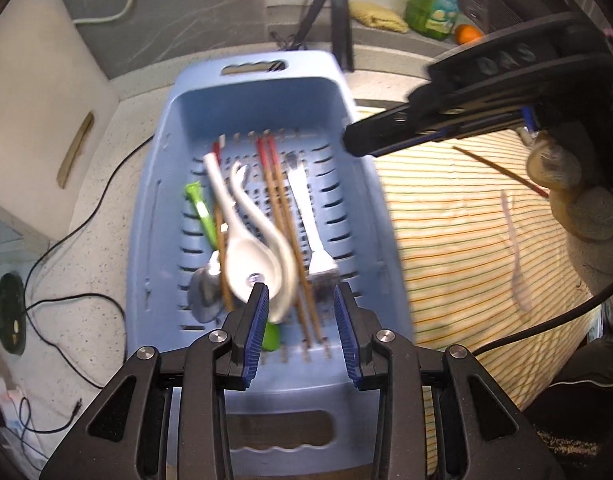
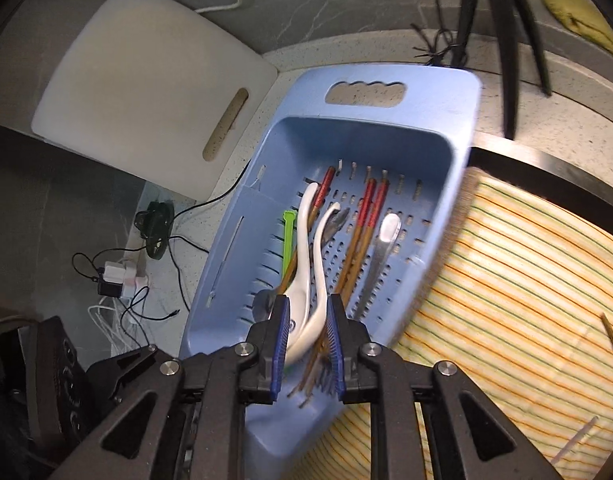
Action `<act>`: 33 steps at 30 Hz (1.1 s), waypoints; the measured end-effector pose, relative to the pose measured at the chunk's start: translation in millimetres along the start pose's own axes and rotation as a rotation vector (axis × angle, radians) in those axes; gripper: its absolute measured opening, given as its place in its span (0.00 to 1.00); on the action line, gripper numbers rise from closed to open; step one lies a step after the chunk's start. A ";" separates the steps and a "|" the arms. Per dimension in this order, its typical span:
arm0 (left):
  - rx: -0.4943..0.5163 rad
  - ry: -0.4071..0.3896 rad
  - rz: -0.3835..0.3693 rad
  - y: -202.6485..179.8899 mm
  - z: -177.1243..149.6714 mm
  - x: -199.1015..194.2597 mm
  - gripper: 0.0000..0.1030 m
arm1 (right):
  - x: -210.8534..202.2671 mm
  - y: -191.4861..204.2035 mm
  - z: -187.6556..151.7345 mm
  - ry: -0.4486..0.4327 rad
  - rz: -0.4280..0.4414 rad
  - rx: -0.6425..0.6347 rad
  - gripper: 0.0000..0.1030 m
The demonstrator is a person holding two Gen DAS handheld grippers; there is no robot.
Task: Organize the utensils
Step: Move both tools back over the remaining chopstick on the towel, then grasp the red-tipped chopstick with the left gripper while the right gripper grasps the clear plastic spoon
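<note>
**Blue basket holds most of the utensils; both grippers above it, empty**

Blue plastic basket (image 1: 166, 208) sits on a speckled counter (image 1: 90, 280), its right edge against a striped cloth (image 1: 458, 240). We note inside it, lying lengthwise: two white ceramic spoons (image 1: 246, 248) nested together, a green-handled utensil (image 1: 200, 208), several red-tipped chopsticks (image 1: 276, 200), a metal fork (image 1: 314, 236) and a metal spoon (image 1: 206, 292) partly under the chopsticks.

We see the left gripper (image 1: 302, 308) over the near end of the basket, jaws partly apart, nothing between the pads. The right gripper (image 2: 306, 328) also looks down into the basket; its jaws stand narrowly apart and grip nothing, the white spoons being visible below the gap. In the left wrist view the right gripper reaches in from the right above the basket's rim, held by a gloved hand (image 1: 578, 200).

On the cloth remain one chopstick (image 1: 502, 172) and a pale spoon-like item (image 1: 518, 264), too blurred to identify. A white cutting board (image 2: 146, 76) leans left of the basket.
</note>
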State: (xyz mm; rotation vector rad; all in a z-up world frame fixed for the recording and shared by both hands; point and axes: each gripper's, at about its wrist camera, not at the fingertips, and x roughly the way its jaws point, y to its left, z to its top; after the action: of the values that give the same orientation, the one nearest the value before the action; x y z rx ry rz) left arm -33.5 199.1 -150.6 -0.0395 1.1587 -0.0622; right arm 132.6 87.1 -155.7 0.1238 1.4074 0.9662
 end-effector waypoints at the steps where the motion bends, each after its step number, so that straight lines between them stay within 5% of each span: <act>1: 0.004 -0.008 -0.008 -6.1 0.4 -2.4 0.31 | -7.7 -4.6 -3.8 -0.009 0.001 0.002 0.18; 11: 0.114 -0.028 -0.110 -84.0 3.6 -1.6 0.31 | -121.3 -115.6 -78.7 -0.174 -0.093 0.157 0.31; 19: 0.206 0.021 -0.199 -151.1 12.5 27.5 0.31 | -165.2 -207.0 -148.0 -0.235 -0.161 0.382 0.31; 27: 0.311 0.023 -0.216 -188.4 50.4 42.8 0.32 | -189.1 -227.6 -177.3 -0.268 -0.195 0.419 0.31; 33: 0.524 0.036 -0.152 -223.0 93.2 60.1 0.32 | -187.2 -224.3 -192.1 -0.281 -0.229 0.403 0.31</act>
State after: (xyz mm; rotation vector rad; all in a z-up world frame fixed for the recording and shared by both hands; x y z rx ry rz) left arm 69.5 -27.7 -154.1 0.3389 1.1439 -0.5001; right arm 102.6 -259.7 -189.6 0.3752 1.3047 0.4483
